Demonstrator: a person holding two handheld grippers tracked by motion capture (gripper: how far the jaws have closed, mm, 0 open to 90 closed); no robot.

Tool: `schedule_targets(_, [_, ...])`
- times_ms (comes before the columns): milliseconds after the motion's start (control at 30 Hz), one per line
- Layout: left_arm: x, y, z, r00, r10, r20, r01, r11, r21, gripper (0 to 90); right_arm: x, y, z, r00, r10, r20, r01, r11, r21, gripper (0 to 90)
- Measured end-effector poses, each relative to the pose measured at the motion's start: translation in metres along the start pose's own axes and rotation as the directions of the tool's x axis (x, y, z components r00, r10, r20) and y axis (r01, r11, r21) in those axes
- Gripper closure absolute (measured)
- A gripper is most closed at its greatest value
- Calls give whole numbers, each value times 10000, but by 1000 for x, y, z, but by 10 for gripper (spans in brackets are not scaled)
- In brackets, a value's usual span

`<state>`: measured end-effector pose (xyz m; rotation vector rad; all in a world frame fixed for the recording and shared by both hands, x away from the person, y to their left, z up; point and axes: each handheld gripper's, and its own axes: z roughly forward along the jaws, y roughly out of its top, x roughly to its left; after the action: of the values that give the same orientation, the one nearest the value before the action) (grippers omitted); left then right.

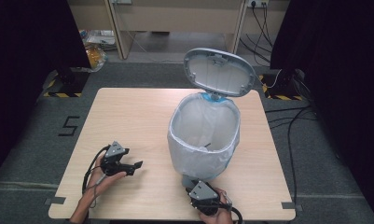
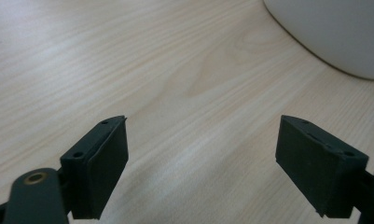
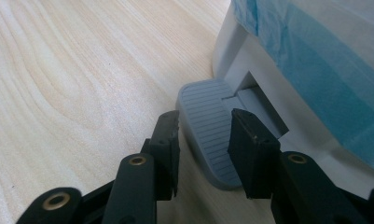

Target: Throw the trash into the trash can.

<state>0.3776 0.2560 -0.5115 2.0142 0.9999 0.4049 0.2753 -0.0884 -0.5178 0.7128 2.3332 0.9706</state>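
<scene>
Pressing at the foot pedal [image 3: 211, 130] of a white pedal bin [image 1: 204, 140], the right gripper [image 1: 199, 195] sits at the table's near edge, about 6 o'clock from the bin. In the right gripper view its two black jaws stand on either side of the ribbed grey pedal, one by each long edge; whether the pads actually pinch it or just rest over it cannot be told. The jaws are narrowed, not fully closed.

Edges and room: the bin stands right of centre on the wooden table [image 1: 128, 112], its base well inside the right and far edges. Its lid [image 1: 219, 71] is tipped up and back at 12 o'clock, hanging over the far edge. Open tabletop runs from 7 through 11 o'clock of the bin, the widest free stretch on the left half.

Surface and room: pale wood grain, bare apart from the bin. A clear liner with a blue hem [image 3: 315, 51] is folded over the bin's rim. Grey floor surrounds the table, with a black marking [image 1: 69, 126] at 9 o'clock, black-and-yellow tape at the far corners, cables [image 1: 292, 126] trailing at 3 o'clock, and pale furniture beyond at 12 o'clock.

Hands: the left gripper [image 1: 131, 167] is held low over the near-left of the table, at 8 o'clock from the bin, pointing towards it, its cable looping back along the forearm. Its jaws are spread wide with nothing between them; the left gripper view shows bare wood there and the bin's curved wall at upper right. The right hand [image 1: 215, 212] comes in from the bottom edge, gripper aimed at the bin's base.
</scene>
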Motion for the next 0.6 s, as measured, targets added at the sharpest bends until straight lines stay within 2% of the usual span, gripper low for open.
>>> schedule_targets(367, [-2, -11, 7, 9999, 142, -61, -138, 9980, 615, 172, 0, 0, 0, 10000, -11, -4, 11, 10000, -1, 628])
schedule_targets(600, [-3, -10, 8, 9990, 98, -447, -68, 9977, 678, 162, 0, 0, 0, 10000, -39, -7, 39, 10000, -6, 627])
